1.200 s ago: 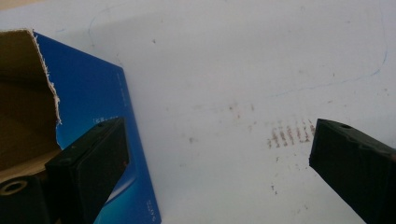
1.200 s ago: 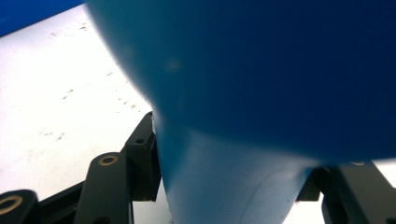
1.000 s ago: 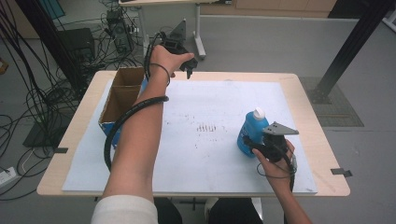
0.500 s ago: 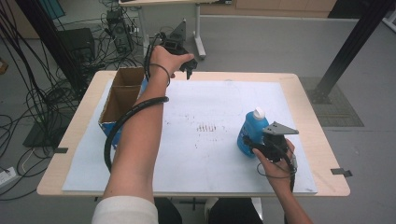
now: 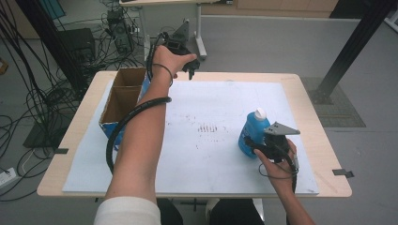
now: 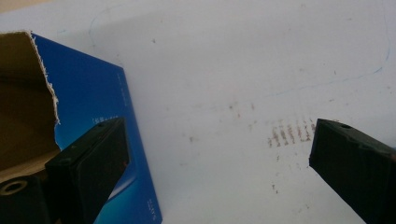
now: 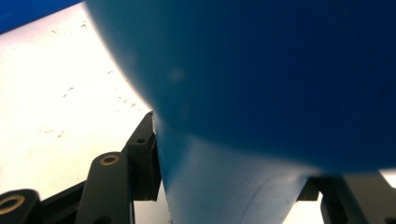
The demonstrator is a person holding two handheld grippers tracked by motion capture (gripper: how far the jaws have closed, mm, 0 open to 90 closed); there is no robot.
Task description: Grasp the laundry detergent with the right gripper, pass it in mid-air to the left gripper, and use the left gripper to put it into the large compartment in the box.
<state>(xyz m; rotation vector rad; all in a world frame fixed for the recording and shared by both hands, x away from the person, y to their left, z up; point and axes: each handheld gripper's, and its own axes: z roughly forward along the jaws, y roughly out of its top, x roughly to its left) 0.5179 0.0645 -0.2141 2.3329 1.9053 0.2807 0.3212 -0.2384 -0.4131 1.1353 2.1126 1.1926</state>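
Observation:
A blue bottle (image 5: 254,128) with a white cap stands upright on the white sheet (image 5: 206,96) at the right of the table. My right gripper (image 5: 257,147) is shut on its lower body from the near side. In the right gripper view the bottle (image 7: 261,70) sits close up between the two black jaws of the right gripper (image 7: 233,186). My left gripper (image 5: 189,70) is held up over the table's far edge, pointing down and back at the sheet. Seen in its own view, the left gripper (image 6: 217,140) is open, with nothing between the jaws.
An open cardboard box (image 5: 123,96) with blue outer walls stands at the table's left; its blue side (image 6: 93,107) lies beside the left jaw. Brown smudges (image 5: 209,127) mark the sheet's middle. Cables and equipment crowd the floor at left, and a black post (image 5: 349,51) rises at right.

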